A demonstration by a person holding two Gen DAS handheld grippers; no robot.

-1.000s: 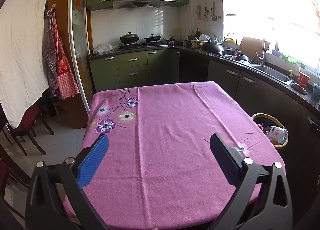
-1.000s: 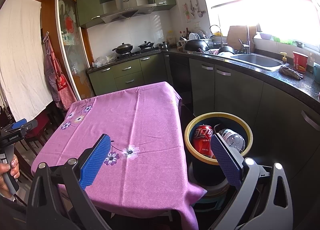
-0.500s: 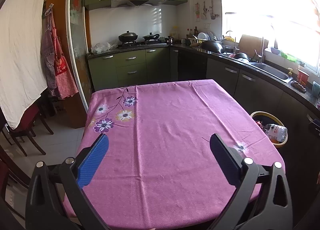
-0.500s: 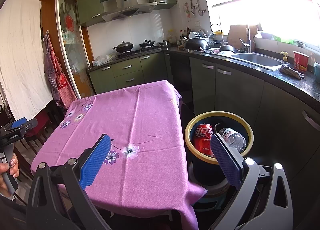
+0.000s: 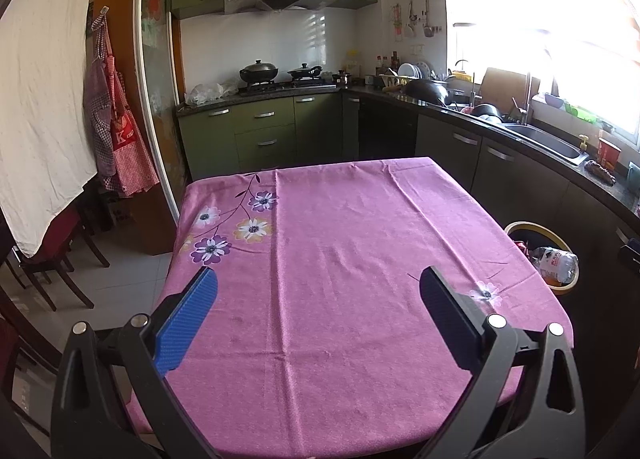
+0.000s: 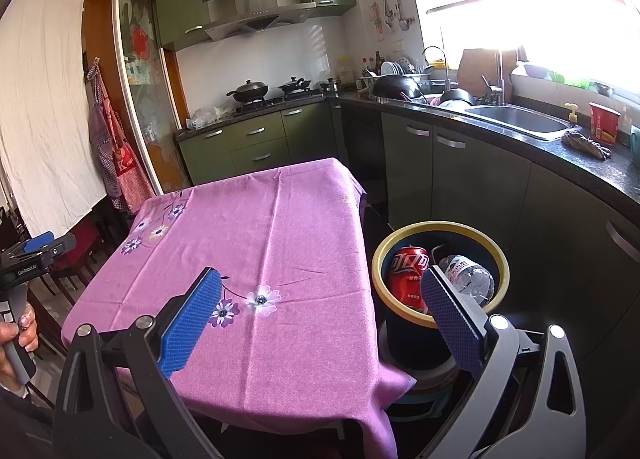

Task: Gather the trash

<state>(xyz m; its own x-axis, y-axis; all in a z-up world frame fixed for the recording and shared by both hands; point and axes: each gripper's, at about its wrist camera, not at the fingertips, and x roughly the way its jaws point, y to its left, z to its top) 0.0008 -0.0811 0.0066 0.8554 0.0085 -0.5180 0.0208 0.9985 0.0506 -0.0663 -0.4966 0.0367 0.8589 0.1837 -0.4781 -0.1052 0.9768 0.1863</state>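
Trash bin [image 6: 440, 228] partly hidden behind the spread, empty right tool [image 6: 320, 291].

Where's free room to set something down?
The whole tablecloth is bare, from the flower print to the edge by the bin. The bin is crowded: can and bottle. The counter by the sink is cluttered.

Bare tablecloth [image 5: 340, 279]; bin [image 6: 440, 228] alongside
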